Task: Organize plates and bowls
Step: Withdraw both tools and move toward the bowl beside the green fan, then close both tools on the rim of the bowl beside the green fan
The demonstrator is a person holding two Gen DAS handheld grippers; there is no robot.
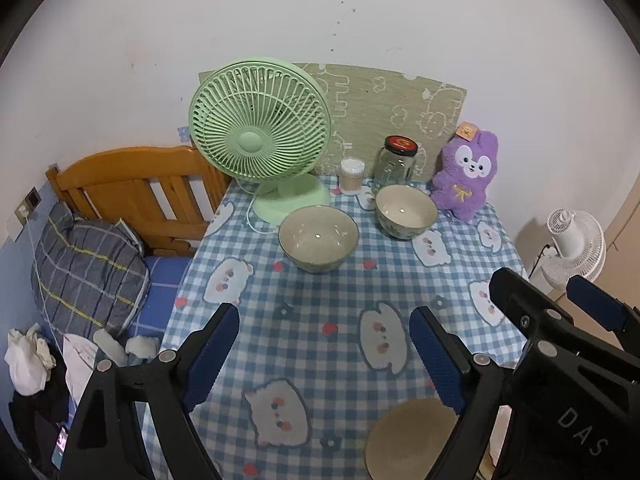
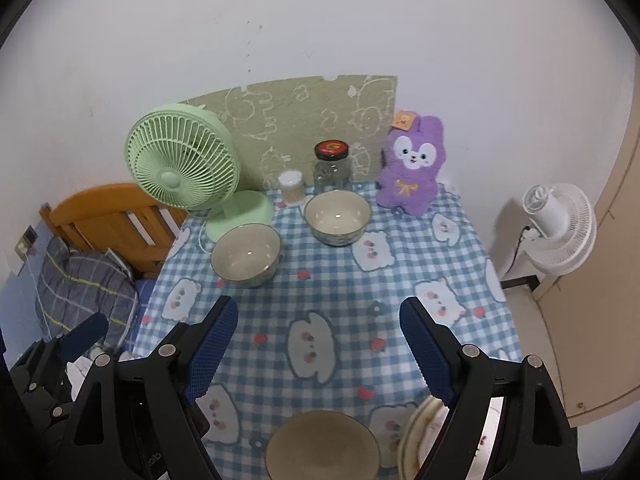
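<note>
Plate only in right view; both grippers wide open, empty

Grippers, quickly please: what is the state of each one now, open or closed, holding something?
Left gripper: open, holding nothing; only the tablecloth shows between its fingers.
Right gripper: open, holding nothing.

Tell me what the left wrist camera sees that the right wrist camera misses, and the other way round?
Only the left view shows the clothes heaped on the floor beside the bed.

Only the right view shows the plate at the table's near edge, behind the right gripper.

Both show the green fan, two bowls at the back, a brown bowl nearby, the jar and the purple plush. Both grippers' jaws stand open, empty.
</note>
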